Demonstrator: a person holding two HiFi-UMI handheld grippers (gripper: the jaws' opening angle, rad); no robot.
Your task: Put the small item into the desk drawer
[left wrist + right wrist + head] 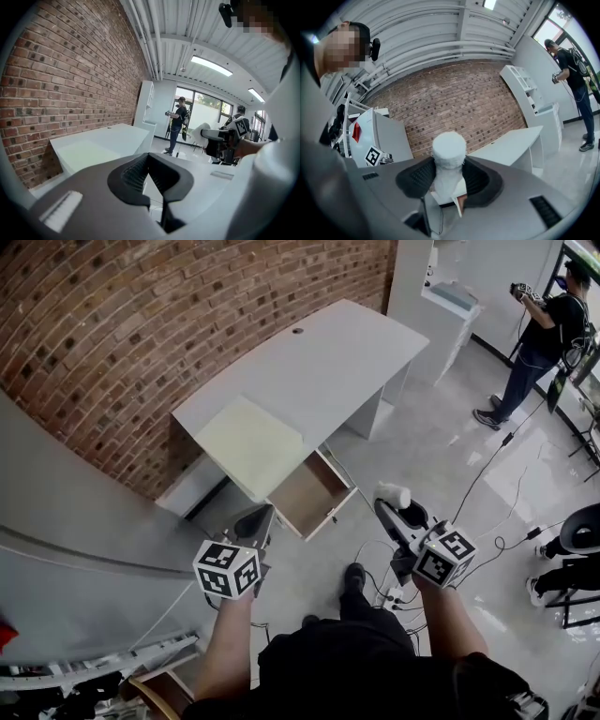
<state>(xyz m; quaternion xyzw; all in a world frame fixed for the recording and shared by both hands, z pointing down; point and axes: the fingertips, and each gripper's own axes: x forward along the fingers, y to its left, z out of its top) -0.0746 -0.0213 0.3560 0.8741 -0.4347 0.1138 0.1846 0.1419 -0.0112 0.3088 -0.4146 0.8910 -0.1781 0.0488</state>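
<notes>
Your right gripper [398, 514] has its jaws closed on the small item [392, 494], a white, fuzzy-looking cylinder that stands up out of the grip. It is in the air over the floor, just right of the open desk drawer [309, 495] and not in it. The right gripper view shows what the head view cannot: the right gripper's [449, 180] two dark pads press the item [449, 150] from both sides, low on its body, with its rounded top above them.

Your left gripper [255, 521] hangs near the drawer's left front corner. Its own view shows the left gripper's [149, 176] jaws a little apart, with nothing between them. That view also catches your other gripper [220, 140] off to the right, with the item [206, 132] in it.

Only the head view looks into the drawer — it is pulled out from under the white tabletop [319, 362], and only its brown floor shows inside. A pale yellow-green sheet [248, 442] lies on the tabletop's near end, above the drawer. The desk stands against a brick wall [141, 315].

A second person [539, 343] stands well away across the room. Both gripper views see that person [177, 124] [574, 79] upright, and the right gripper view adds white shelving [525, 89] beside the wall. Cables [389, 596] lie on the floor by your feet.
</notes>
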